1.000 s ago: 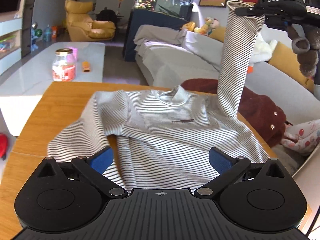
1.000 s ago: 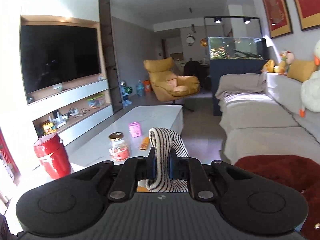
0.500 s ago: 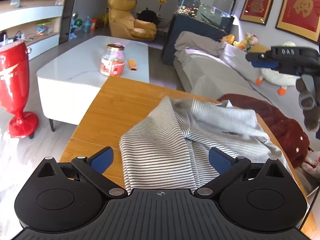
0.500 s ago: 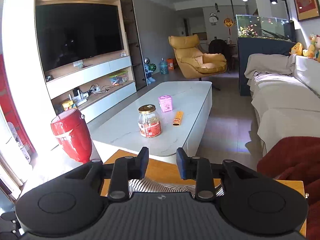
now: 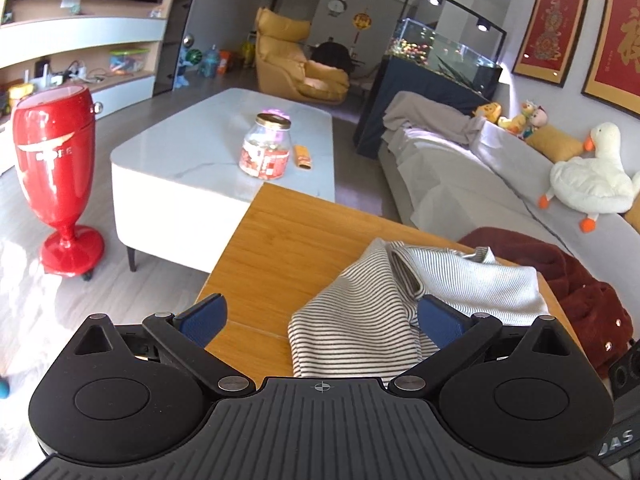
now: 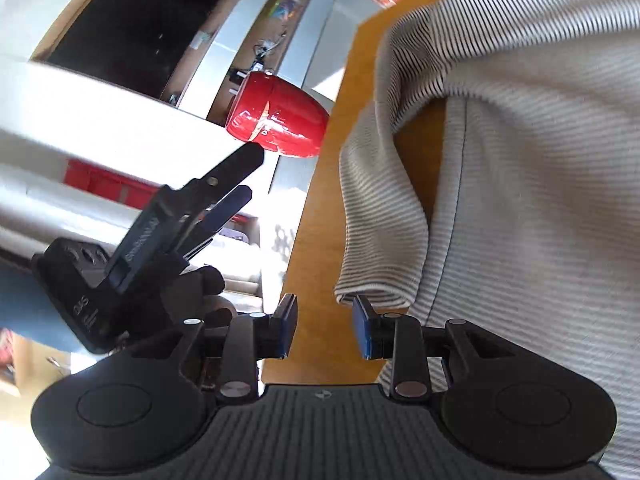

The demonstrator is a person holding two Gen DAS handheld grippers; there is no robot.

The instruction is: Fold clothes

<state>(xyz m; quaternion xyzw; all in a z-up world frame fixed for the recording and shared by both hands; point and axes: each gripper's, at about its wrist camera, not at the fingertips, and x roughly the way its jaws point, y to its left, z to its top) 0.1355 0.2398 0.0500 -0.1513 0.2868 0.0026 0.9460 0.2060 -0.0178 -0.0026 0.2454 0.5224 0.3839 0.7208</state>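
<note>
The right gripper (image 6: pixel 325 330) has its jaws set a little apart with nothing between them, low over the wooden table (image 6: pixel 320 216), its right finger just beside a rolled cuff or hem of the striped top (image 6: pixel 532 184). The left gripper (image 5: pixel 320 322) is spread wide and holds nothing either; it hangs above the table's near edge with the garment partly under its right finger.

The top lies bunched toward the table's right side, one part doubled across the body and a sleeve crumpled near the collar (neither flat nor squared). It looks light, soft and limp, a ribbed knit that should drape and sag from any single pinch and slide readily on smooth wood. A doubled edge, such as the cuff or the hem corner, would probably give the firmest hold.

The table is bare, glossy timber. Beyond its far edge stand a white coffee table (image 5: pixel 192 152) carrying a jar (image 5: pixel 265 147), a red goblet-shaped stand (image 5: pixel 52 160) on the floor, and a grey sofa (image 5: pixel 460 184) with a dark red garment (image 5: pixel 576 288) off the right edge.
</note>
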